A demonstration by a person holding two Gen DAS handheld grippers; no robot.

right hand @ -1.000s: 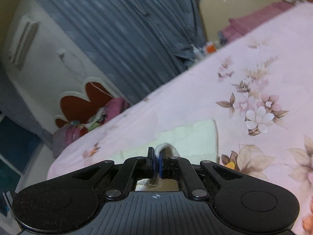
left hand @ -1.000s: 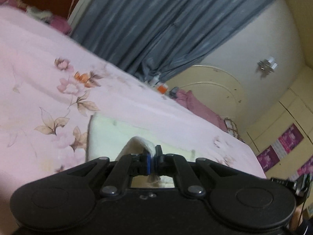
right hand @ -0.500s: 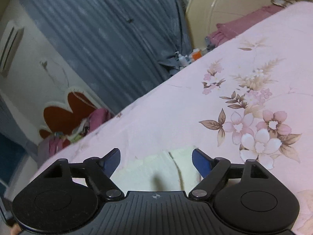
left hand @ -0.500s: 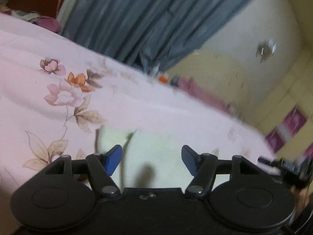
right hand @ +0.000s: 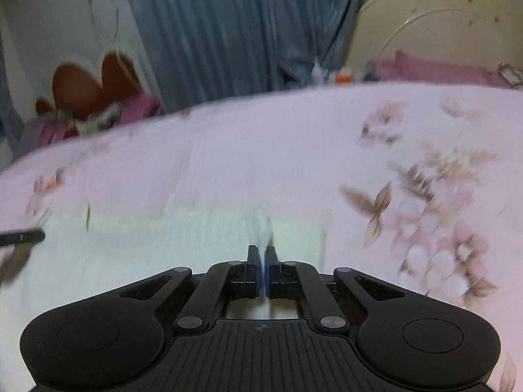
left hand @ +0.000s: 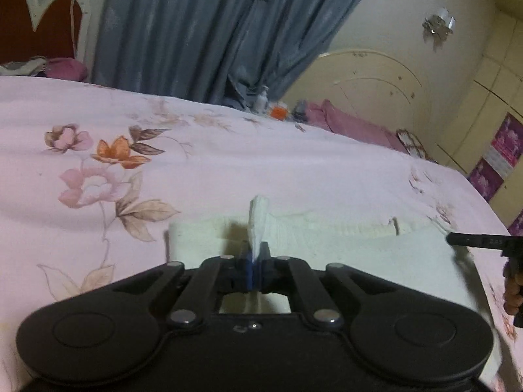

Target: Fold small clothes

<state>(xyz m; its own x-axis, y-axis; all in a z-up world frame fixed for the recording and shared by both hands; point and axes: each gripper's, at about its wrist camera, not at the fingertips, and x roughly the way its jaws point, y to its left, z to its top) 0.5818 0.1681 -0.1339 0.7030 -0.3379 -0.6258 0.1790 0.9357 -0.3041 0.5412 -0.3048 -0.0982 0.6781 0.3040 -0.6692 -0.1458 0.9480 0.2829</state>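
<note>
A small pale cream garment (left hand: 343, 245) lies flat on a pink flowered bedsheet (left hand: 228, 170). My left gripper (left hand: 255, 261) is shut on a pinched fold of it near its left end, and a white tuft of cloth stands up between the blue pads. In the right wrist view the same garment (right hand: 163, 245) spreads to the left, and my right gripper (right hand: 264, 261) is shut on a raised fold near its right end. The right gripper's black tip shows at the right edge of the left wrist view, next to a hand (left hand: 511, 290).
The bedsheet (right hand: 261, 150) stretches wide around the garment. Behind the bed hang grey-blue curtains (left hand: 212, 32), with a cream headboard (left hand: 369, 88), pink pillows (left hand: 346, 124) and small bottles (left hand: 271, 104) at the far edge. A red and white headboard (right hand: 94, 85) stands at the left.
Both grippers let go of the cloth, opened wide half a second ago, sank lower and rolled level, then shut again on new folds at the garment's near edge.
</note>
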